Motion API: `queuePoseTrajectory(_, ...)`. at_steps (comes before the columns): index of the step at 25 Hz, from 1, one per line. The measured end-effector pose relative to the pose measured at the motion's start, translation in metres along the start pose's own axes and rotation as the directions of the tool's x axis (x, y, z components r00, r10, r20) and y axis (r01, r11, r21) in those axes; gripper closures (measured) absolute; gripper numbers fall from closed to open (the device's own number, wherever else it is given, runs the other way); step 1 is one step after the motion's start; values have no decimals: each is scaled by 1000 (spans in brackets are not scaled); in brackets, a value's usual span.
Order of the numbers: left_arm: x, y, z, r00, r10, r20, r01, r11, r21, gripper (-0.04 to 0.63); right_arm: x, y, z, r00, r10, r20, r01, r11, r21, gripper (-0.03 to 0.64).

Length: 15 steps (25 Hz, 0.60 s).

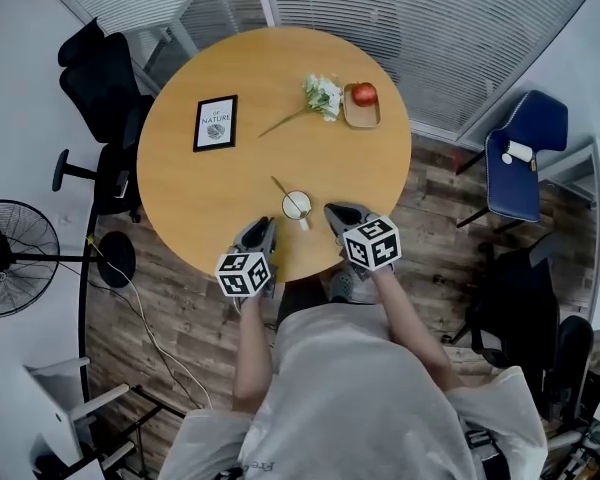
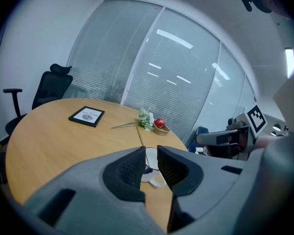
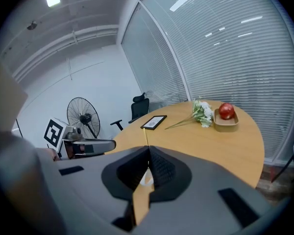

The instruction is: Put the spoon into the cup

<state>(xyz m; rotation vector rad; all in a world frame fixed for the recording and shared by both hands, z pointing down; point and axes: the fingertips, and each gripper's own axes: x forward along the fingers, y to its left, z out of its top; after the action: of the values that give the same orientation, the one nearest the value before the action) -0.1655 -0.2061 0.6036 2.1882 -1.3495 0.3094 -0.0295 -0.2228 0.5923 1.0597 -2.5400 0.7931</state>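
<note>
The spoon [image 1: 283, 189] is standing in the cup [image 1: 297, 206], its bowl down inside and its thin handle leaning out over the rim toward the far left. The white cup is sitting on the round wooden bench [image 1: 190, 188] near the edge closest to the person, with its handle turned toward that edge.

The left hand-held gripper [image 1: 263, 226] is hovering just beside the cup on its near left. In the left gripper view its jaws are standing slightly spread, gripping nothing, and the cup [image 2: 152, 163] is showing through the narrow gap beyond them. The right hand-held gripper [image 1: 333, 211] is sitting just to the cup's right. In the right gripper view its jaws are pressed together at the tips with nothing between them, and a sliver of the cup [image 3: 146, 179] is peeking out below them.

Farther across the bench a black framed picture [image 1: 215, 123] is lying flat on the left. A sprig of white flowers [image 1: 323, 95] is lying beside a small wooden tray [image 1: 362, 116], which is holding a red apple [image 1: 364, 94]. A black office chair [image 1: 105, 78], a floor fan [image 1: 15, 258] and a blue chair [image 1: 525, 153] are standing around the bench.
</note>
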Motion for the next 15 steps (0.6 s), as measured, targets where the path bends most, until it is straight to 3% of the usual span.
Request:
queuePoseTrajectory(5, -10, -7, 1, 1000, 13, 15, -13, 1000, 11, 531, -2, 1, 1, 999, -9, 40, 9, 1000, -1, 620)
queuePoseTrajectory(9, -18, -34, 3, 999, -19, 37, 18, 999, 29, 531, -7, 5, 4, 997, -7, 72, 8, 1000, -13, 620)
queuePoseTrajectory(15, -27, -36, 10, 999, 15, 44, -18, 998, 65, 531, -3, 15, -4, 999, 26, 36, -26, 1000, -16, 620)
